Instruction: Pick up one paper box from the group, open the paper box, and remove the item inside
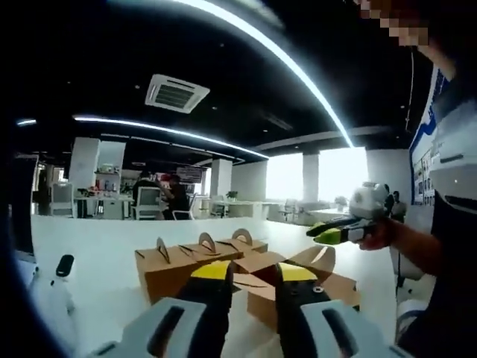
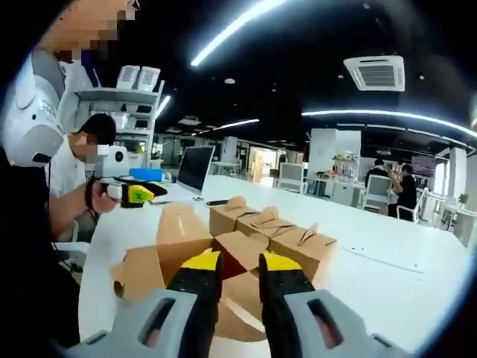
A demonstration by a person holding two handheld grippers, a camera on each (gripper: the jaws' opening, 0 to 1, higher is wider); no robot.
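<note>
Three closed brown paper boxes (image 1: 186,261) with cut-out handles stand in a row on the white table (image 1: 97,239). Beside them sits a fourth box (image 1: 305,287) with its flaps spread open. My left gripper (image 1: 255,274) hovers open just in front of these boxes, its yellow-tipped jaws holding nothing. In the right gripper view the opened box (image 2: 179,250) shows a dark reddish inside, and I cannot tell what lies in it. My right gripper (image 2: 240,262) is open over that box. The closed row (image 2: 268,224) runs behind it. Each gripper appears in the other's view: the right gripper (image 1: 324,233) and the left gripper (image 2: 145,195).
A laptop (image 2: 195,170) and a dark phone (image 2: 218,202) lie farther along the table (image 2: 387,276). A person in a white shirt (image 2: 71,171) sits at its left end. A white device (image 1: 52,287) stands at the table's left side. People sit at desks in the background.
</note>
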